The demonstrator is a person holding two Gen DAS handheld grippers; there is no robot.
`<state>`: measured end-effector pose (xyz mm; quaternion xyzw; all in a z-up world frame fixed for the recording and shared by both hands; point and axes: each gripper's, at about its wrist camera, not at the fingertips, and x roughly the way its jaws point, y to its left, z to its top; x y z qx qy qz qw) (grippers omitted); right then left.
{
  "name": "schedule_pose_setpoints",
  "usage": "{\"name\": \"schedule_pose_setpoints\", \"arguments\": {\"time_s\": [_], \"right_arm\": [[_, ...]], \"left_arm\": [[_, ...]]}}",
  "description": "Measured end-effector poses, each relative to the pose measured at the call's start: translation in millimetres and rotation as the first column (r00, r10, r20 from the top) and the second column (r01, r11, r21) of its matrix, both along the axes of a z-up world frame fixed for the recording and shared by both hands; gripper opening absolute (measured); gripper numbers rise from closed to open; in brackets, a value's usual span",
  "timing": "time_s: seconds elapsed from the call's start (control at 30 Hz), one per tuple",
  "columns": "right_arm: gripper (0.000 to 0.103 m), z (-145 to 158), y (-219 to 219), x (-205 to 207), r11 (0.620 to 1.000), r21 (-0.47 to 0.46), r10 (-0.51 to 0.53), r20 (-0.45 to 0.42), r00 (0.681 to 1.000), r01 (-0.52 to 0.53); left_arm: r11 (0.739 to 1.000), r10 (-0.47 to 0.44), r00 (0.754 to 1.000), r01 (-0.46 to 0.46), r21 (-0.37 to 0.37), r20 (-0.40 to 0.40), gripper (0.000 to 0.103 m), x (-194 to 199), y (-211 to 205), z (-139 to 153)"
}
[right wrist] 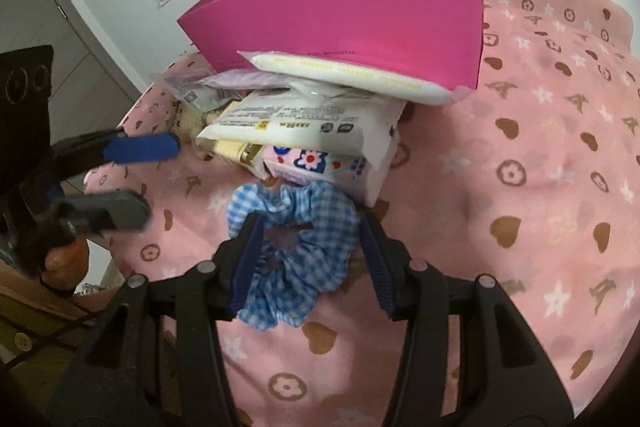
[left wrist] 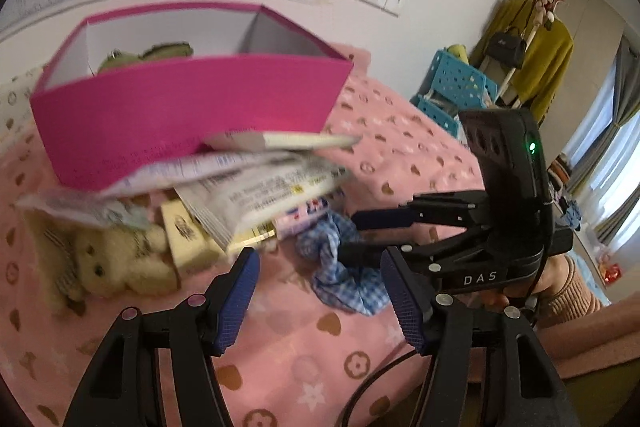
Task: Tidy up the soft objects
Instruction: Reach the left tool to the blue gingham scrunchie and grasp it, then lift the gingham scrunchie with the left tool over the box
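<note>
A blue-and-white checked scrunchie (right wrist: 296,251) lies on the pink bedspread (right wrist: 520,147). My right gripper (right wrist: 310,263) is open and straddles it; the left pad touches its edge and the right pad stands just clear. In the left wrist view that gripper (left wrist: 348,235) reaches in from the right to the scrunchie (left wrist: 344,279). My left gripper (left wrist: 320,301) is open over bare bedspread, empty. A cream teddy bear (left wrist: 108,263) lies left of it. Behind stands the open pink box (left wrist: 188,115) with a green plush (left wrist: 160,53) inside.
A pile leans against the box: a wipes packet (right wrist: 296,123), a white pad packet (right wrist: 352,75), a floral tissue pack (right wrist: 320,163) and a yellow carton (left wrist: 188,239). Blue crates (left wrist: 460,83) and a coat rack (left wrist: 532,67) stand beyond the bed.
</note>
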<state>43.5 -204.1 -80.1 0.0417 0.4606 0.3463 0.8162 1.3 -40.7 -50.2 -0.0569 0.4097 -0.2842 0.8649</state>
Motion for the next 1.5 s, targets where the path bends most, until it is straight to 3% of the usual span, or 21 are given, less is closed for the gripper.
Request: {"name": "schedule_pose_setpoints", "arguments": {"time_s": [0.43, 0.47, 0.57, 0.9, 1.5], "right_arm": [[0.052, -4, 0, -5, 0.999, -0.043, -0.022, 0.041, 0.999, 0.024], [0.05, -4, 2, -6, 0.999, -0.043, -0.02, 0.043, 0.999, 0.021], [0.023, -5, 4, -8, 0.999, -0.041, -0.006, 0.036, 0.999, 0.008], [0.013, 5, -3, -17, 0.999, 0.042, -0.009, 0.04, 0.999, 0.007], [0.012, 69, -6, -24, 0.989, 0.139, 0.031, 0.198, 0.98, -0.06]], "left_arm": [[0.998, -0.052, 0.995, 0.053, 0.018, -0.087, 0.041, 6, -23, -28], [0.998, -0.059, 0.994, 0.061, 0.019, -0.089, 0.038, 6, -26, -30], [0.997, -0.075, 0.992, 0.078, 0.02, -0.099, 0.032, 7, -32, -34], [0.997, -0.072, 0.989, 0.07, -0.022, -0.129, 0.026, 16, -31, -39], [0.993, -0.063, 0.998, 0.065, -0.097, 0.018, 0.024, 20, -10, 15]]}}
